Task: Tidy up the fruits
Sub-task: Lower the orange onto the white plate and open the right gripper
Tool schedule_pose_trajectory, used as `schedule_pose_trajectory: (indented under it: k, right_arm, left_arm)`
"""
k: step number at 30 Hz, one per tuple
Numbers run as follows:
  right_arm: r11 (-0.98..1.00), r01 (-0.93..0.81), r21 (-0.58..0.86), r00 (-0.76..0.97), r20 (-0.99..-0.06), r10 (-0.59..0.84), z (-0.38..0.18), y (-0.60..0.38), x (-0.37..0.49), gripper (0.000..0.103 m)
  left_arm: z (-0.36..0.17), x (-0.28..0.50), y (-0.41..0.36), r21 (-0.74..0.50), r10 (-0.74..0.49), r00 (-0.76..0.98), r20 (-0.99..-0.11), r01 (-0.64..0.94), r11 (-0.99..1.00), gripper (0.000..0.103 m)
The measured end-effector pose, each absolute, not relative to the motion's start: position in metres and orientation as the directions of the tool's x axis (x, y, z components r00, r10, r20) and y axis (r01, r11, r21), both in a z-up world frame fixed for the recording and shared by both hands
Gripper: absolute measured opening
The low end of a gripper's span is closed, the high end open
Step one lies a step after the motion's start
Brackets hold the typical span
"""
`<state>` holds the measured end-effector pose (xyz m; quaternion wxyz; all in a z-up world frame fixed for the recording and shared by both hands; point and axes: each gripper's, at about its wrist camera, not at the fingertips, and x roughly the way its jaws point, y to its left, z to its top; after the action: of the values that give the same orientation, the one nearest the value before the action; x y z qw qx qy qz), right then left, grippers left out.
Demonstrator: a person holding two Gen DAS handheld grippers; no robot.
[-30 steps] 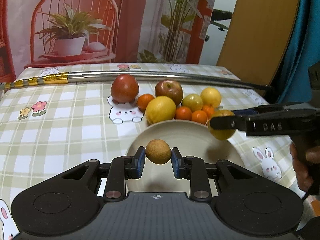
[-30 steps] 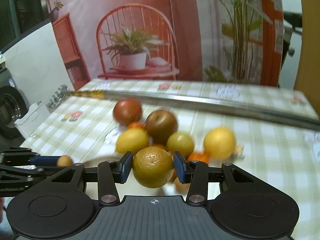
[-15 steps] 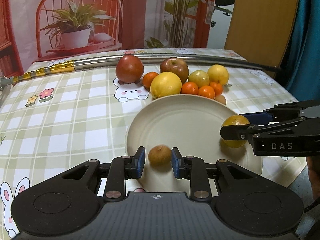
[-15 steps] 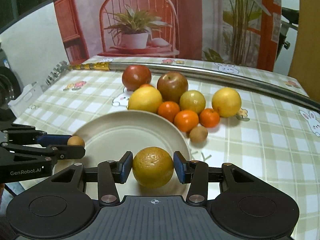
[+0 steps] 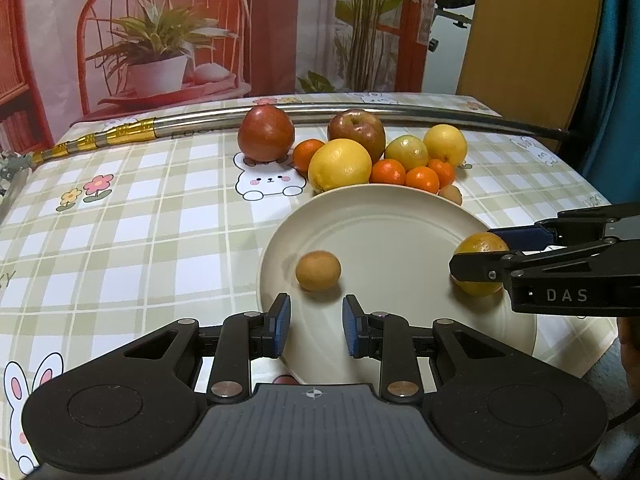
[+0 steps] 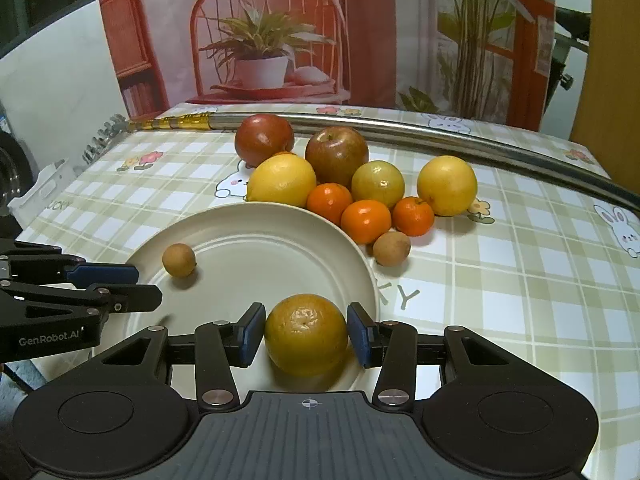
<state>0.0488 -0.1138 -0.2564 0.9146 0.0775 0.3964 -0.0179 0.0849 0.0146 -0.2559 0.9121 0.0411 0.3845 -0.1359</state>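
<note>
warm dim light, fisheye edges, sharp

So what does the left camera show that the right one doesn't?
Only the left camera: the left gripper from behind, jaws empty, with the brown fruit lying on the plate just ahead of it, and a blue curtain at the right edge.
Only the right camera: the right gripper from behind, closed on an orange, and a white wall at the left.
Both: the plate, the fruit pile, the metal pole, and the other gripper seen side-on.
</note>
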Motion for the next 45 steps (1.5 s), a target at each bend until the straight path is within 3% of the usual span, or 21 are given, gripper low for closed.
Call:
schedule_pose_trajectory:
  k: [16,22,29,31,33,45]
  right_arm:
    - [0.990,0.103,0.099,0.767,-0.641,-0.015,-0.245,-0.110,0.037,0.053]
    - [0.983,0.116,0.145,0.779,-0.627,0.001,-0.242,-0.119,0.034,0.078]
    - [0.978,0.124,0.168,0.772,-0.636,0.012,-0.245,-0.121,0.035,0.082]
    - [0.980,0.135,0.144,0.775,-0.632,-0.014,-0.243,-0.120,0.035,0.096]
    - [0.987,0.128,0.099,0.790,-0.611,-0.042,-0.240,-0.116,0.033,0.102]
    - [0.995,0.093,-0.020,0.793,-0.603,-0.086,-0.237,-0.102,0.033,0.103]
  left_arm:
    - [-0.247,0.076,0.024,-0.055,-0.195,0.728,-0.657,0.211,0.976,0.031]
    - [-0.246,0.075,0.025,-0.059,-0.194,0.731,-0.655,0.206,0.977,0.031]
    - [-0.246,0.075,0.025,-0.061,-0.196,0.733,-0.651,0.207,0.976,0.031]
    - [-0.246,0.075,0.026,-0.064,-0.198,0.733,-0.651,0.207,0.976,0.031]
    - [-0.245,0.075,0.026,-0.065,-0.200,0.734,-0.649,0.208,0.976,0.031]
    - [-0.244,0.072,0.026,-0.067,-0.209,0.741,-0.638,0.217,0.974,0.031]
